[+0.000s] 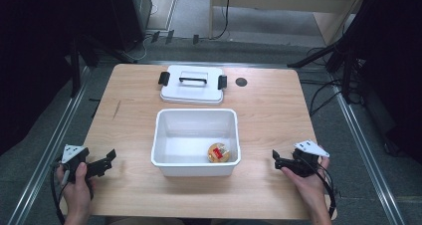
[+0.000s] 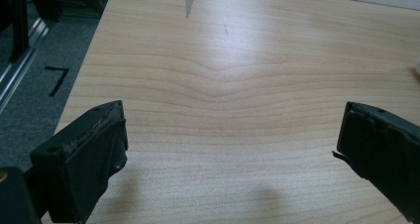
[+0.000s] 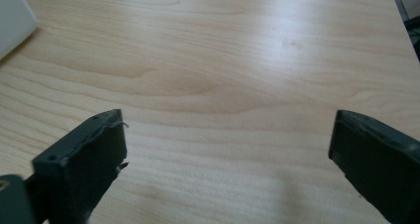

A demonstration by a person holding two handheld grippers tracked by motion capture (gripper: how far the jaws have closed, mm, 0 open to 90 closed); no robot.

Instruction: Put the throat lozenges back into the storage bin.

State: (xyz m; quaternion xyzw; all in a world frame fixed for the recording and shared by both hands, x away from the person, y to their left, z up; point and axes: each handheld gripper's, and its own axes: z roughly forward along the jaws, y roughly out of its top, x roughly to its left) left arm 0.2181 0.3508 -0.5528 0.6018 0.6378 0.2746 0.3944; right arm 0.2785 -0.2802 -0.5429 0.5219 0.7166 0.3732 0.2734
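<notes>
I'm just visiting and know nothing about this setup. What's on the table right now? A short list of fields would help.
surface: wooden table
bin: open white bin, mid-table
bin contents: one small round yellowish item with a red mark, at the near right corner
lid: white lid with black handle and clips, lying flat behind the bin
left gripper: open, holding nothing, left of the bin
right gripper: open, holding nothing, right of the bin
</notes>
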